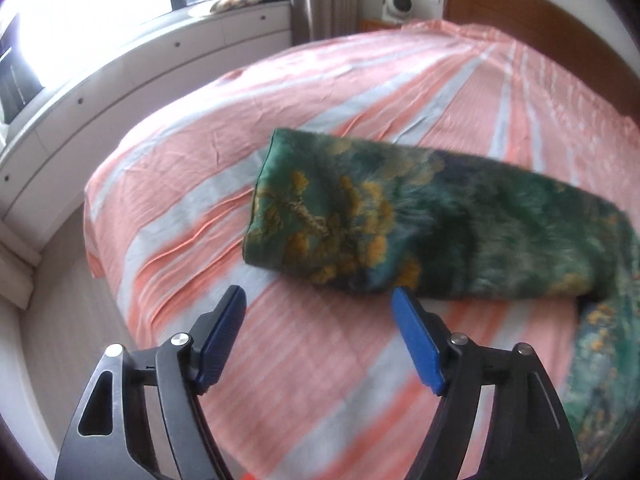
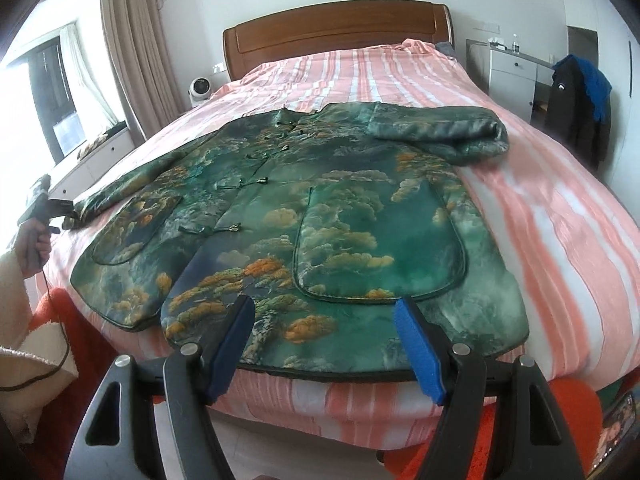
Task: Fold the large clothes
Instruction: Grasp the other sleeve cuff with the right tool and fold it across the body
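Observation:
A green padded jacket (image 2: pixel 320 208) with orange and gold cloud print lies face up on the striped pink bed (image 2: pixel 560 240), its front buttoned. Its right sleeve (image 2: pixel 440 132) is bent inward near the shoulder. Its left sleeve (image 1: pixel 440 224) stretches out over the sheet toward the bed's side. My left gripper (image 1: pixel 320 304) is open just short of that sleeve, nothing between its blue pads; in the right wrist view a hand (image 2: pixel 38 236) holds it by the cuff. My right gripper (image 2: pixel 326 312) is open above the jacket's hem, its pads clear of the cloth.
A wooden headboard (image 2: pixel 340 32) closes the far end of the bed. A small white fan (image 2: pixel 199 90) stands at the left bedside. A white dresser (image 2: pixel 508 72) and a dark coat on a chair (image 2: pixel 580 108) are at the right. Low white window cabinets (image 1: pixel 160 52) run along the left.

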### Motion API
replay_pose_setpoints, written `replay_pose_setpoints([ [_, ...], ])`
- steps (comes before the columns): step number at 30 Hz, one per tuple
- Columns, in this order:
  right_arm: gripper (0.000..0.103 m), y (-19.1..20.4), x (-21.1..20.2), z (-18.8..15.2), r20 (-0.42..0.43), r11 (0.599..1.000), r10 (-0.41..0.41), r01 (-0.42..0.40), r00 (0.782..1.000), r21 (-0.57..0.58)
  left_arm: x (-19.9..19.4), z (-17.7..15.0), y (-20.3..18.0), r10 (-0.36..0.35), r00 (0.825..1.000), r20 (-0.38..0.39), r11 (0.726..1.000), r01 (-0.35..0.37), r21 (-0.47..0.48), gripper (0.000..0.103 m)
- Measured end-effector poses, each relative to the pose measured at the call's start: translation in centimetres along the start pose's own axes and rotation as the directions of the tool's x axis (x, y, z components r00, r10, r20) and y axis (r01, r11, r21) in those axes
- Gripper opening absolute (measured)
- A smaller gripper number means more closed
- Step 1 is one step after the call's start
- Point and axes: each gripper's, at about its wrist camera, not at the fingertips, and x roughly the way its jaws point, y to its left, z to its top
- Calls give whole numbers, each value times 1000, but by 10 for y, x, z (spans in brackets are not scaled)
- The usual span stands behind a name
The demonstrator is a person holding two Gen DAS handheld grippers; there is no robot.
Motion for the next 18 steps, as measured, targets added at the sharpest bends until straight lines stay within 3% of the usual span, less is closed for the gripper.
replay_pose_setpoints([
  [2, 72, -5, -2, 8, 6, 1000, 4, -4, 1000, -1, -20, -5, -3, -32, 999, 33, 999, 32, 4, 88],
  [5, 72, -22, -2, 39, 16, 999, -14, 14, 1000, -38, -51, -19, -22, -98, 992, 77, 994, 94, 53, 92],
  [8, 76, -51, 12, 91, 30, 984, -124, 127, 992, -121, -75, -50, -41, -150, 982, 113, 986, 140, 89, 95],
  [11, 83, -80, 58, 148, 69, 922, -270, 279, 960, -269, -80, -81, -58, -176, 978, 116, 982, 166, 86, 96],
  [13, 83, -87, 93, 172, 72, 884, -305, 310, 950, -349, -78, -101, -64, -181, 979, 98, 982, 174, 74, 96],
  [16, 83, -81, 154, 198, 16, 836, -282, 254, 959, -486, -61, -115, -74, -167, 985, 43, 983, 163, 86, 96],
  [18, 81, -70, 198, 208, -14, 790, -306, 245, 952, -562, -51, -121, -77, -122, 991, 52, 986, 115, 121, 96],
])
